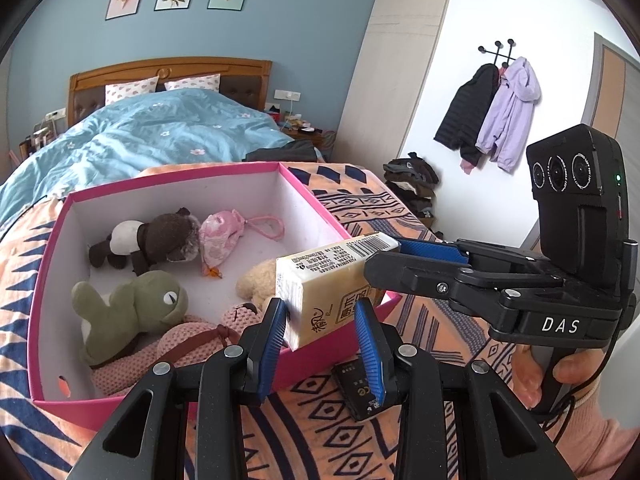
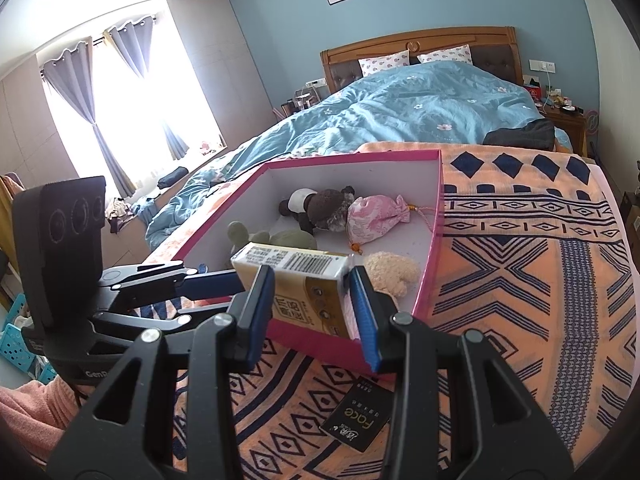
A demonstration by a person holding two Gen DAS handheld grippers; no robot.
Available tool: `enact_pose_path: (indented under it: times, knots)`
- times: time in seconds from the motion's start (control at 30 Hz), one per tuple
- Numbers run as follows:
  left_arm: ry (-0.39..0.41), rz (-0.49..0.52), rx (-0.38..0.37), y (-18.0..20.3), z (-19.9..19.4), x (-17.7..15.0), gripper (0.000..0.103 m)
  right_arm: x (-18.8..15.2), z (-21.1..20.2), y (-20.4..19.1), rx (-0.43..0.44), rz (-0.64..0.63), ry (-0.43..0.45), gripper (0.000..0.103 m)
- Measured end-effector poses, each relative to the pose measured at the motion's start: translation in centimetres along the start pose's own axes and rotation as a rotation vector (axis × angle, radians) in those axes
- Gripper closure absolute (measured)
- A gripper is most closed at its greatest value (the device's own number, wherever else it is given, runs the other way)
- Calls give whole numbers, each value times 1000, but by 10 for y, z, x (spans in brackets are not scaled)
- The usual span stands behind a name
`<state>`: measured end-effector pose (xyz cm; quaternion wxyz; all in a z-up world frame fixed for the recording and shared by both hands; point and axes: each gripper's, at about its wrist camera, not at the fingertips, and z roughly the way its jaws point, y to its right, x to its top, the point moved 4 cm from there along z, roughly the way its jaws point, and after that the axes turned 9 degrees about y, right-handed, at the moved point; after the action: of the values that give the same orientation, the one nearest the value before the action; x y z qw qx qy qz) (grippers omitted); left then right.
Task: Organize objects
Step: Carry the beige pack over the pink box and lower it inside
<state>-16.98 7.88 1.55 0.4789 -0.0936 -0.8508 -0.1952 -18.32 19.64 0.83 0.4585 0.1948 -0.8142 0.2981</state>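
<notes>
A: Both are on the tissue pack (image 1: 324, 280) just now. The left gripper (image 1: 322, 322) is clamped on one end and the right gripper (image 2: 316, 300) on the other, and the pack hangs over the near right corner of the pink box (image 1: 52, 240).

B: What worries you?

A: If one lets go too early, I think the pack could tip on the rim and slide out onto the patterned blanket (image 2: 520, 300) instead of dropping inside. The plastic wrap looks slippery, too.

B: And room inside?

A: Tight on the near side. The cream toy (image 2: 390, 272) sits just under the pack, the green toy (image 1: 132, 308) and the knitted pink toy (image 1: 160, 352) fill the near left. The far right floor, beyond the pink pouch (image 1: 220, 236) and brown toy (image 1: 152, 240), is bare.

B: Anything outside?

A: A small black packet (image 2: 356, 420) lies on the blanket just beside the box's near wall, below the grippers. Lowering a finger there could knock it.
</notes>
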Motion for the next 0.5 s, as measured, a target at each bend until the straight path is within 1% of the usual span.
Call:
enact_pose_path:
  times: [0.33, 0.5]
  knots:
    - [-4, -7, 3, -1, 3, 0, 68, 1, 8, 8, -12, 10, -16, 61]
    - [-18, -10, 7, -4, 11, 1, 68, 1, 14, 12, -21, 14, -25, 61]
